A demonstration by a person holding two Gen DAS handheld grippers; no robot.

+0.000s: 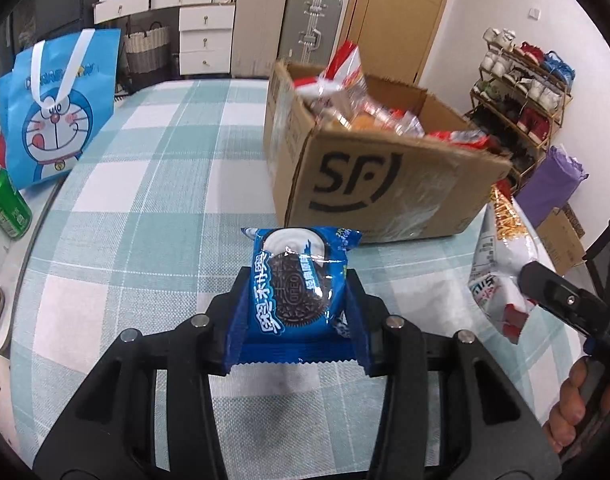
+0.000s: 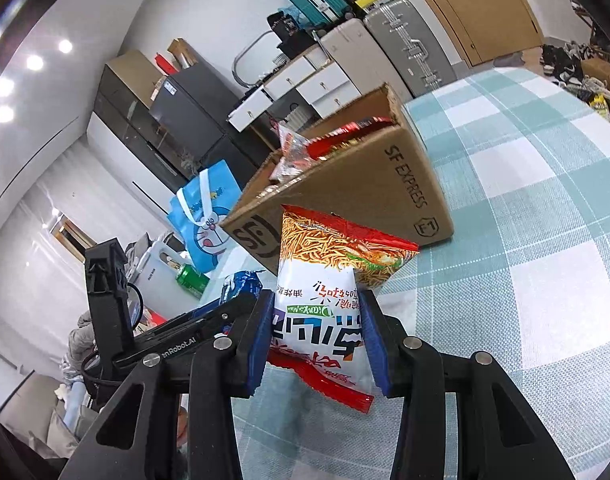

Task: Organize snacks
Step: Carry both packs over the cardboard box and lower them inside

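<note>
My left gripper point(image 1: 299, 296) is shut on a blue Oreo packet point(image 1: 301, 284) and holds it above the checked tablecloth, just in front of the cardboard SF box point(image 1: 369, 184). The box is open and holds several snack packets point(image 1: 345, 96). My right gripper point(image 2: 317, 320) is shut on a red and white noodle snack bag point(image 2: 329, 292), held up in front of the same box point(image 2: 361, 196). The right gripper and its bag point(image 1: 501, 264) also show at the right edge of the left wrist view. The left gripper with the Oreo packet point(image 2: 241, 284) shows left in the right wrist view.
A blue Doraemon bag point(image 1: 61, 108) stands at the table's far left, with a green can point(image 1: 7, 208) beside it. The table carries a teal checked cloth point(image 1: 153, 208). A shoe rack point(image 1: 525, 104), suitcases point(image 1: 313, 24) and drawers point(image 1: 205, 36) stand beyond the table.
</note>
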